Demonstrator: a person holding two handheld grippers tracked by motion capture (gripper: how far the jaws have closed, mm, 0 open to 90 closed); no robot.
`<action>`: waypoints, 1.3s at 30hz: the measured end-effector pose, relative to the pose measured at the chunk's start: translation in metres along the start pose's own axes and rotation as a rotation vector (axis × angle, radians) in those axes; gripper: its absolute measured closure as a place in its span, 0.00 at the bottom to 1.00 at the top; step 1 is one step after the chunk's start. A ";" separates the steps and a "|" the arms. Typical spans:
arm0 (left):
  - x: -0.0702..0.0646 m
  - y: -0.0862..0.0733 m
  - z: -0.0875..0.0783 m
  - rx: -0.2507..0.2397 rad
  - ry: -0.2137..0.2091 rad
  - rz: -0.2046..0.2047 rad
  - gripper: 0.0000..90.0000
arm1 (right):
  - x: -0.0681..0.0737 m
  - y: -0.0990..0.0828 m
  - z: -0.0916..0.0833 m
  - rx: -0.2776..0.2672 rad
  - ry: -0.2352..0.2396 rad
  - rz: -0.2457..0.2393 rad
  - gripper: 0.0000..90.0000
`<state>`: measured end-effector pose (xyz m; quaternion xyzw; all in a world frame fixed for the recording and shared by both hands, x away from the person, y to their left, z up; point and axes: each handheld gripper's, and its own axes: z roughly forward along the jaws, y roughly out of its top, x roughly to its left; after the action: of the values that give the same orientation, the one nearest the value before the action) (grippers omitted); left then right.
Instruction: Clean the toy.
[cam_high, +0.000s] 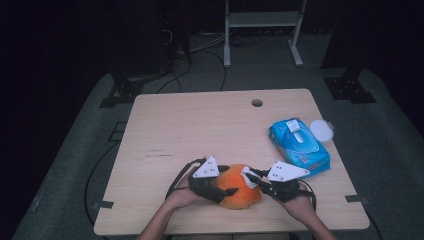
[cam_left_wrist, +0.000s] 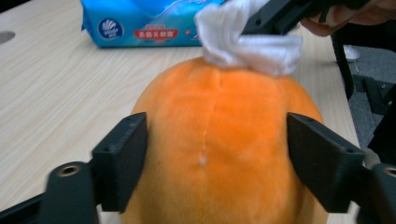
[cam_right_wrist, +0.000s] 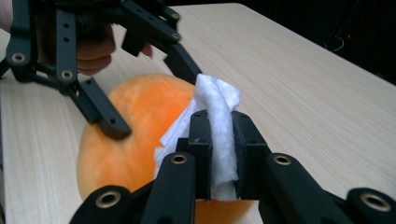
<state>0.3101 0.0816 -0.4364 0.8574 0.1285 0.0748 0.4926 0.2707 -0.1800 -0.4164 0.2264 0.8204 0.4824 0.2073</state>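
Observation:
An orange plush ball (cam_high: 239, 189) rests near the table's front edge. My left gripper (cam_high: 227, 186) is shut on the plush ball (cam_left_wrist: 215, 140), one jaw pressing each side. My right gripper (cam_high: 251, 179) is shut on a white wipe (cam_right_wrist: 217, 126) and holds it against the top of the ball. The same wipe (cam_left_wrist: 247, 39) lies bunched on the ball's far top, under the black jaws of my right gripper (cam_left_wrist: 261, 21). My left gripper (cam_right_wrist: 149, 88) straddles the ball (cam_right_wrist: 135, 135) from the far side.
A blue pack of wet wipes (cam_high: 298, 146) lies at the right of the wooden table (cam_high: 200, 130), with a white round lid (cam_high: 321, 130) beside it. A cable hole (cam_high: 257, 103) sits near the far edge. Cables trail from both grippers.

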 end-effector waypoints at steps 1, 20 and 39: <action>0.002 -0.001 -0.001 0.000 0.004 -0.007 0.29 | -0.003 -0.002 0.000 0.002 -0.002 0.004 0.88; 0.017 -0.017 -0.012 -0.036 -0.019 -0.100 0.30 | 0.000 -0.008 -0.005 0.013 0.053 0.028 0.88; -0.003 -0.010 0.003 -0.046 -0.020 -0.013 0.29 | -0.008 0.001 0.003 -0.036 -0.005 0.079 0.88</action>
<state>0.3070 0.0828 -0.4465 0.8458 0.1276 0.0661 0.5138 0.2786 -0.1819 -0.4155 0.2561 0.8016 0.5042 0.1941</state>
